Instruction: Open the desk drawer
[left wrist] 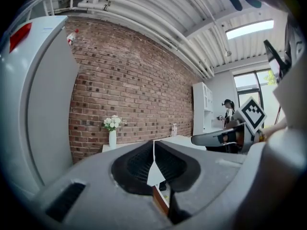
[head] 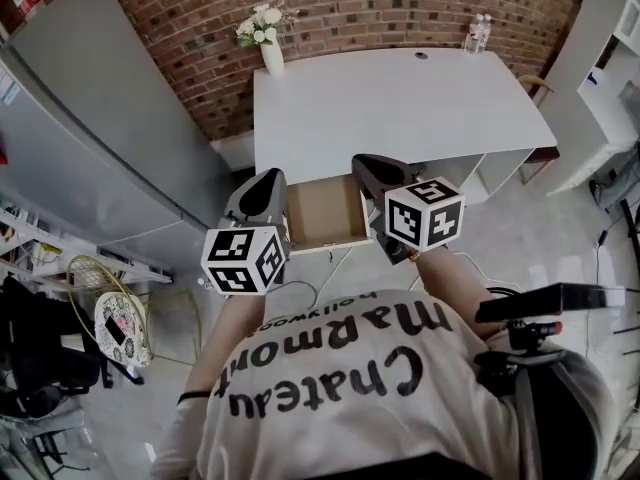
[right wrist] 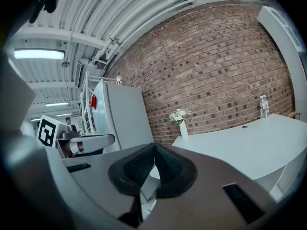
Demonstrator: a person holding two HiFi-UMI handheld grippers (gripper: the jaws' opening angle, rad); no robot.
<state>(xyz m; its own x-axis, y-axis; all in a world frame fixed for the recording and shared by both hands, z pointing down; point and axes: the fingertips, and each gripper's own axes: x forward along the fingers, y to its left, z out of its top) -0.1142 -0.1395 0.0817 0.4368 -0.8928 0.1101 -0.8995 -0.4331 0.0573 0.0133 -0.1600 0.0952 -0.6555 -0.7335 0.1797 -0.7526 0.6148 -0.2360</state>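
The white desk [head: 400,103] stands against the brick wall, and its drawer [head: 325,213] is pulled out toward me, showing a bare brown bottom. My left gripper [head: 268,180] hangs just left of the drawer, above floor level, jaws shut with nothing between them. My right gripper [head: 368,168] is just right of the drawer, also shut and empty. In the left gripper view the closed gripper [left wrist: 154,150] points level at the desk top [left wrist: 175,141]. In the right gripper view the closed gripper [right wrist: 154,152] points across the desk top [right wrist: 240,145].
A white vase of flowers [head: 268,38] and a clear bottle [head: 478,33] stand at the desk's back edge. A grey refrigerator [head: 90,138] fills the left. White shelving [head: 610,78] is on the right. A chair with a bag [head: 110,318] stands behind left.
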